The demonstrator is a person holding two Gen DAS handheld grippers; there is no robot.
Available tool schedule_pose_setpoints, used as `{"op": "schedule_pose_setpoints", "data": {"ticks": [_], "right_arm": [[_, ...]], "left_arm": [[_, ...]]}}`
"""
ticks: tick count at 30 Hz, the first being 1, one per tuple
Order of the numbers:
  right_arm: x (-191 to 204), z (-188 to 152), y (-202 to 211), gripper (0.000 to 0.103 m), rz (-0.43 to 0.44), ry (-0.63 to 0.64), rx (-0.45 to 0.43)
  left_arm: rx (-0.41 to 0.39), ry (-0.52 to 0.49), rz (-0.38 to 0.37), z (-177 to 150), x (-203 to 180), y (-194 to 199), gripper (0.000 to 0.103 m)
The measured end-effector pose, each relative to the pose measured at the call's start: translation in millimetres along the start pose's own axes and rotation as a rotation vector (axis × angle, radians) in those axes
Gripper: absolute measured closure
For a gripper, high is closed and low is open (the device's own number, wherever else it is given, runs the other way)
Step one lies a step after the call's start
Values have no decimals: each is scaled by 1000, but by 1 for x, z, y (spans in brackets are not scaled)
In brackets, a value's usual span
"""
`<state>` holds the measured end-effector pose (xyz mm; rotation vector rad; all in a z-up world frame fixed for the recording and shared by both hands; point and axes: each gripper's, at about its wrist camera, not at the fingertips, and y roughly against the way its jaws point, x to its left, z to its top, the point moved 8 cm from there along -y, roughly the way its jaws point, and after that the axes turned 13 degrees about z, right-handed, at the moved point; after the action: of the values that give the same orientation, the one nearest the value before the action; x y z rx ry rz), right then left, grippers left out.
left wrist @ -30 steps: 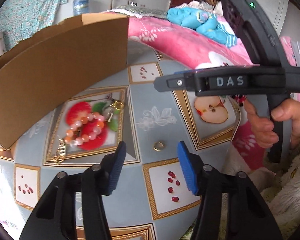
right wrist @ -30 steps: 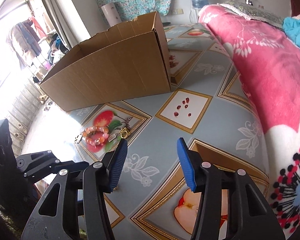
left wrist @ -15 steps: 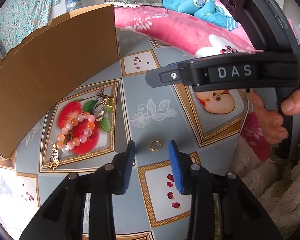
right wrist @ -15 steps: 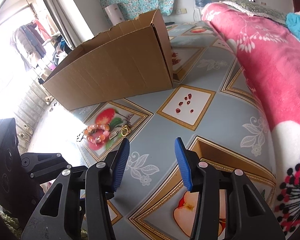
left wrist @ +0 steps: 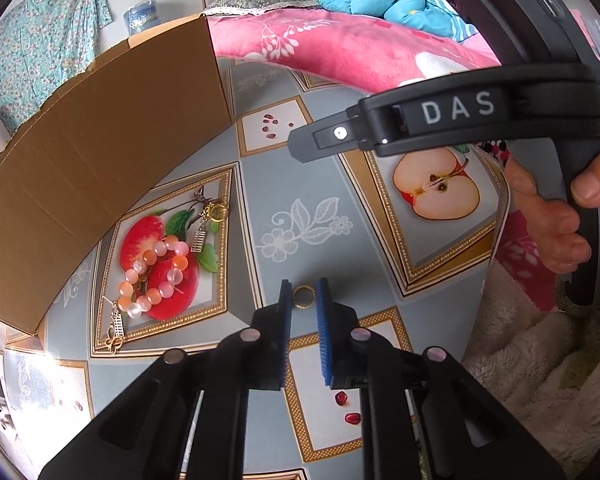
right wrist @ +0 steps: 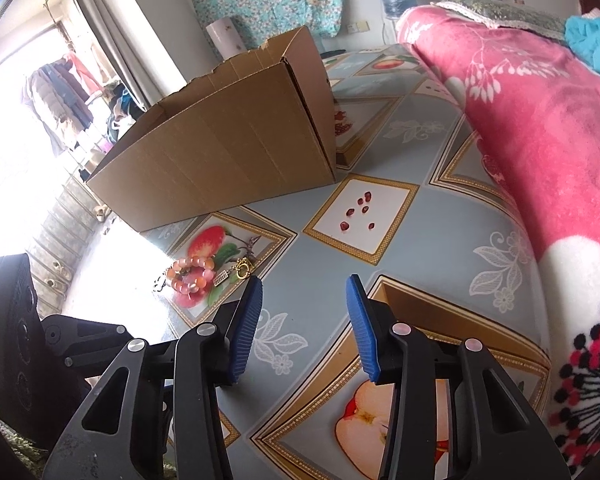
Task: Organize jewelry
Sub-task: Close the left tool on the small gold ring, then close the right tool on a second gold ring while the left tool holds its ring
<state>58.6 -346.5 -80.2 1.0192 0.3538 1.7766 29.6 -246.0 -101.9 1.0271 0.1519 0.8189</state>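
A small gold ring [left wrist: 303, 297] lies on the patterned tablecloth [left wrist: 312, 184]. My left gripper [left wrist: 303, 294] points down at it, jaws closing, and the blue pads [left wrist: 285, 312] touch the ring's two sides. A bracelet of orange and pink beads [left wrist: 156, 276] lies to the left on a printed apple, with gold charms [left wrist: 216, 214] beside it. The right wrist view shows the bracelet [right wrist: 190, 274] further off. My right gripper [right wrist: 304, 292] hovers over the cloth, open and narrowing slowly, with nothing between its fingers.
An open cardboard box [left wrist: 100, 152] stands behind the bracelet, and in the right wrist view the box [right wrist: 228, 152] is at the back left. A pink blanket [right wrist: 540, 120] borders the table on the right. A hand [left wrist: 556, 232] holds the right tool's black body [left wrist: 452, 112].
My left gripper has tipped down over the gold ring and its jaws have narrowed from wide apart to the ring's sides. The right gripper has barely moved and has narrowed a little.
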Motion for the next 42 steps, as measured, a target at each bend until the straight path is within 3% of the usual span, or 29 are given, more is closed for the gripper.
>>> {"op": "schedule_pose_setpoints", "data": {"ticks": [9,17,23,27,31,34,42], "right_arm": [[17,2,-2,64,8,49,18],[54,5,-41,69,-25,191,111],[57,2,-69,80,-114,281,196],[56,1,-78,81,-150,319,228],[57,2,-84,81,-160,349,243],[60,2,-87,93,-152,368,258],[67,-7,-82,93,-154,348,281]], "left_arm": [[32,75,89,-19,31,4,93],[44,246,126,-42,75,7,93],[24,247,118,-46,81,9,93],[12,240,110,-46,80,9,93],[9,246,98,-44,80,8,92],[7,247,95,-45,81,9,92],[7,252,96,-46,82,8,92]]}}
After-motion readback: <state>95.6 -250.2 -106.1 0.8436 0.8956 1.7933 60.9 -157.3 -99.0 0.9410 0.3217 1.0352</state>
